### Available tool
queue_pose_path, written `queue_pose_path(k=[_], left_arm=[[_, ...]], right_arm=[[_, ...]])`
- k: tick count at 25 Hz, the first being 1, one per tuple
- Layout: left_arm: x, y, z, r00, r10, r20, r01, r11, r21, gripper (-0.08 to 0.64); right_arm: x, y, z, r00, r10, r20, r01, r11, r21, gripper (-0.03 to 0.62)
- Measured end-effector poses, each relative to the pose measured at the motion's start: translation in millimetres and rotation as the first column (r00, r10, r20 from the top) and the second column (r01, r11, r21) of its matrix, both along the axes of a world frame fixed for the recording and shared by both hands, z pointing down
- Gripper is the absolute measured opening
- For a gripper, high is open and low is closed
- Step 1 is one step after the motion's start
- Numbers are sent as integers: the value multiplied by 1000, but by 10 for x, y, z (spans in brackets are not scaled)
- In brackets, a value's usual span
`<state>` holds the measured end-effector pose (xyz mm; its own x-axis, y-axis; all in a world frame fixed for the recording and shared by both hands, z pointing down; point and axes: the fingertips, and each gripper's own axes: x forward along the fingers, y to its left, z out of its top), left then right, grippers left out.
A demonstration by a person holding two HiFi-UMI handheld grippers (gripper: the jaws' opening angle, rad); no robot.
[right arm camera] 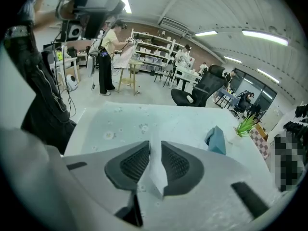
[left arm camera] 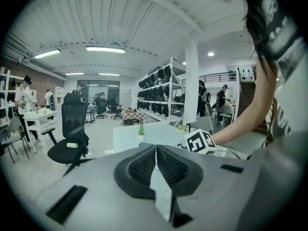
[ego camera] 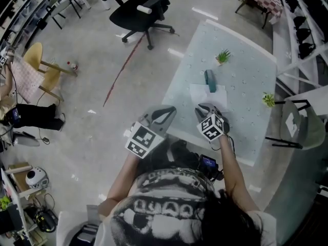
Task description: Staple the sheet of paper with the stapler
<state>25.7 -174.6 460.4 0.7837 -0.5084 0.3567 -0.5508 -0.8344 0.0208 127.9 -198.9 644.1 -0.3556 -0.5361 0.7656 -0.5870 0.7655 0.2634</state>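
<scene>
Shirt and hair: your patterned shirt (ego camera: pixel 164 204) and dark hair (ego camera: pixel 228 222) fill the bottom of the head view, closest to the lens.
Table (ego camera: pixel 241 60): pale and spotted, right of centre in the head view.
Sheet of paper (ego camera: pixel 202 95): white, flat on the table's near half, about the middle of the head view.
Stapler (ego camera: pixel 210 80): teal, just above the sheet in the head view, its near end overlapping the sheet's far edge. It shows right of centre in the right gripper view (right arm camera: pixel 216 139).
Left gripper (ego camera: pixel 170 109): you hold it at the table's near-left edge, left of the sheet. Its own view shows the tongs pressed together at the tips with nothing pinched.
Right gripper (ego camera: pixel 204 107): you hold it just below the sheet's near edge in the head view. Its own view shows the tongs spread a little, the pads pressing on nothing. A pale strip shows through the gap; whether it is paper or bare tabletop you cannot tell.
Plants: one small green plant (ego camera: pixel 223 57) above the stapler, another (ego camera: pixel 268 99) at the table's right edge.
Office chair (ego camera: pixel 141 9): black, top centre, on the floor well apart from the table.
</scene>
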Motion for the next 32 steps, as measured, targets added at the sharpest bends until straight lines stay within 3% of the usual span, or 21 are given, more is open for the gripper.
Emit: queue_pose_path(k=[6,10,14,18,22,32], left_arm=[[135,-44,58,999,40,7,-40,999,-3,6],[256,-69,74,997,71,5,-71,997,-4,6],[368,-102,88,995,97,0,-97,995,-4,6],[478,-168,94,994,110,-11,-110,994,1,6],[556,-202,77,993,117,-20,-117,993,5,6],[549,-388,142,995,93,-26,-93,996,-13,6]], right_arm=[[58,-19,-318,993,31,114,-29,999,-23,130],[217,-164,-488,985,66,158,-64,998,-20,126],[470,-436,-625,973,138,188,-141,990,2,75],[784,-715,-600,958,220,184,-219,975,-23,3],[940,-859,-491,953,258,155,-244,964,-106,3],[937,-978,-165,985,168,26,-148,926,-348,3]])
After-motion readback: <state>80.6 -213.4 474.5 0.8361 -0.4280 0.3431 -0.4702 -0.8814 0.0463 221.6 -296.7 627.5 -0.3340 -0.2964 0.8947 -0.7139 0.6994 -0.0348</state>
